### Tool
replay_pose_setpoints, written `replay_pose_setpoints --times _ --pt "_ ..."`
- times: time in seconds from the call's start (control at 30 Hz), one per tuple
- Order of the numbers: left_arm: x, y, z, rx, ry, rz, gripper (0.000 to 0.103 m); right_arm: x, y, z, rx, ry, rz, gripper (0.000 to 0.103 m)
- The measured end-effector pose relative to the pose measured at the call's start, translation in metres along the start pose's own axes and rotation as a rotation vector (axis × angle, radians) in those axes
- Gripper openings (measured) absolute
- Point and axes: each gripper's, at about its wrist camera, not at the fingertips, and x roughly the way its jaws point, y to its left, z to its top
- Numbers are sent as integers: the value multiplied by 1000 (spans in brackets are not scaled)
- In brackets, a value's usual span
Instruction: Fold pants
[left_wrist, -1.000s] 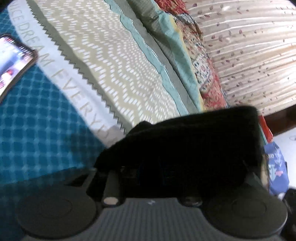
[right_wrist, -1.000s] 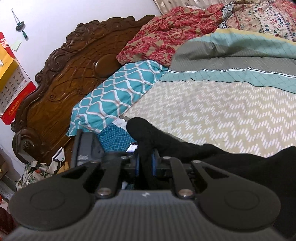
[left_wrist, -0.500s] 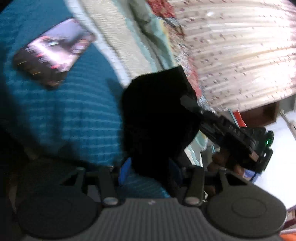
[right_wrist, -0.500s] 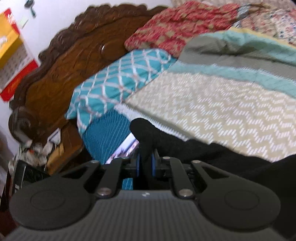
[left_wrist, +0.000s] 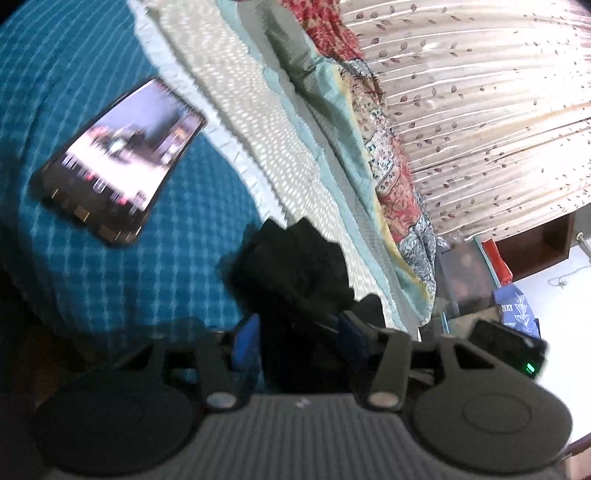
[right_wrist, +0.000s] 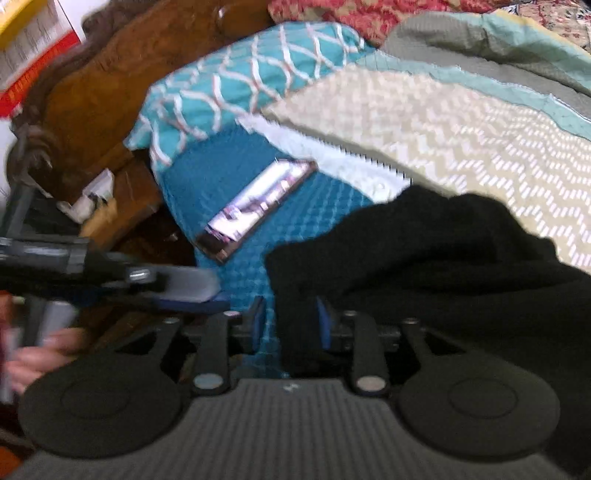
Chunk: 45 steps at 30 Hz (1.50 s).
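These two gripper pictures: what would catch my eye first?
Probably the lit phone, lying screen-up on the teal blanket near the bed's edge. Next, the bunched black pants just ahead of both grippers, between the fingers of each. Behind them lies a beige zigzag quilt.

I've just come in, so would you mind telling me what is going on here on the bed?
A person is folding black pants on the bed with a handheld gripper in each hand. The left gripper and the right gripper each have their blue pads apart with black fabric between them, so neither is clamped. The pants lie bunched on the blue patterned bedspread, near its cream zigzag part. A phone with its screen lit lies on the bedspread just beyond.
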Motion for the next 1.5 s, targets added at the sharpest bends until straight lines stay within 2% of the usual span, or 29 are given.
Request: replay_pose_setpoints --times 0.13,0.17,0.23,0.27,0.3,0.33,0.4,0.43,0.47,0.5,0.53,0.57,0.6,0.67,0.73,0.77,0.8,0.83,0.87,0.97,1.0,1.1,1.2,1.27,1.37,1.5 --pt "8 -6 16 8 -16 11 63 -36 -15 8 47 -88 1 35" --pt "13 -6 21 3 -17 12 68 -44 -21 14 70 -108 -9 35" --pt "27 -7 28 6 -14 40 71 -54 -37 31 106 -134 -59 35" --pt "33 -7 29 7 -6 62 71 -54 -44 40 113 -139 -99 37" --pt "39 -7 29 9 3 77 70 -52 -52 49 117 -139 -146 48" --pt "44 -9 27 17 8 86 64 -47 -59 56 120 -131 -181 60" --pt "48 -13 21 55 20 101 56 -29 -76 64 141 -81 -211 67" --pt "49 -14 16 70 33 97 47 -18 -85 66 161 -34 -208 72" --pt "51 -14 13 70 46 86 34 -1 -94 65 187 34 -194 72" --pt "53 -12 10 64 65 71 23 17 -101 61 219 108 -181 63" --pt "56 -11 6 60 86 54 15 31 -104 55 241 158 -190 30" --pt "56 -12 2 65 82 64 14 40 -101 51 238 181 -214 26" --pt "55 -13 -1 82 70 72 13 40 -92 53 206 170 -234 11" --pt "50 -21 -7 122 48 69 13 27 -70 65 124 82 -197 10" --pt "44 -27 -11 148 29 64 13 -1 -46 80 11 -85 -116 10" --pt "44 -29 -13 157 23 74 12 -11 -37 86 -51 -156 -101 9" --pt "46 -29 -14 159 24 93 12 -18 -31 89 -104 -216 -96 3" --pt "48 -28 -15 155 22 119 12 -18 -31 92 -111 -248 -82 2" --pt "51 -26 -16 143 21 141 13 -14 -36 95 -84 -241 -91 2" --pt "53 -20 -17 111 27 153 14 20 -55 93 10 -183 -258 7" --pt "52 -22 -17 120 22 157 15 24 -60 91 37 -168 -282 7" --pt "46 -27 -19 155 13 168 18 -8 -70 80 142 -249 -226 7" --pt "47 -22 -19 132 26 162 19 -49 -67 63 167 -320 -185 10" --pt "48 -22 -19 127 25 161 19 -67 -61 47 154 -322 -168 10" --pt "50 -25 -20 140 21 174 19 -82 -50 14 117 -285 -146 10" --pt "50 -28 -19 146 24 189 19 -50 -41 -19 106 -138 -125 10"
